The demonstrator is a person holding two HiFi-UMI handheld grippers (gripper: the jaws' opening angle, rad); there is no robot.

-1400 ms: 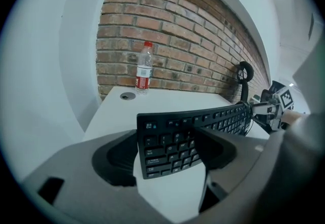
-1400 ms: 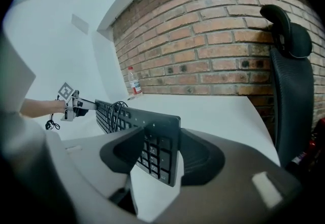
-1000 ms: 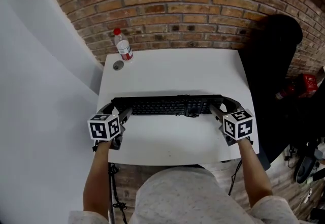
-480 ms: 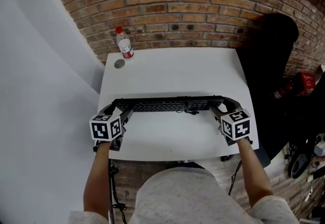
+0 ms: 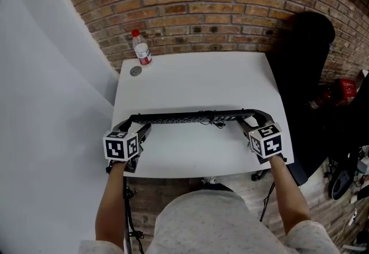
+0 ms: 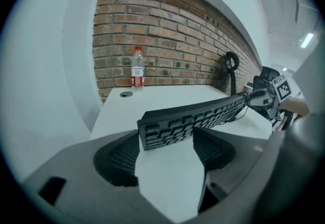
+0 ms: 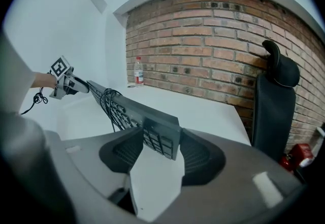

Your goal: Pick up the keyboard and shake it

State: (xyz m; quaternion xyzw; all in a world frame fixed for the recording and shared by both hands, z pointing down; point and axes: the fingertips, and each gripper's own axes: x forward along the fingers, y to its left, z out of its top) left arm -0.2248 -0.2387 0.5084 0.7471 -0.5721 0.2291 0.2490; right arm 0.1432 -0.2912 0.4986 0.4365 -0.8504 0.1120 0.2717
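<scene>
The person holds a black keyboard (image 5: 190, 116) by its two short ends, one gripper on each. In the head view it runs from 9 to 3 o'clock above the near half of the white worktop (image 5: 196, 83). It is tipped up on its long edge, so only a thin dark strip shows from above. In both gripper views the key side is turned towards the person and the lower edge hangs clear of the worktop.

The left gripper (image 5: 138, 126) is clamped on the left end. In the left gripper view its ribbed pads press against both faces of the keyboard (image 6: 193, 119), which stretches away towards 2 o'clock. The right gripper (image 5: 245, 122) pinches the right end the same way. From its own view the keyboard (image 7: 137, 116) runs off towards 10 o'clock to the other gripper. A black cable (image 7: 109, 101) is looped around the keyboard near its middle.

A clear water bottle (image 5: 141, 51) with a red cap and red label stands upright at the worktop's 11 o'clock corner. A small round grey disc (image 5: 135, 71) lies just beside it. A brick wall (image 5: 219, 5) runs along the 12 o'clock side. A black office chair (image 5: 302, 74) stands at 3 o'clock of the worktop, with a red object (image 5: 346, 91) on the floor beyond it.
</scene>
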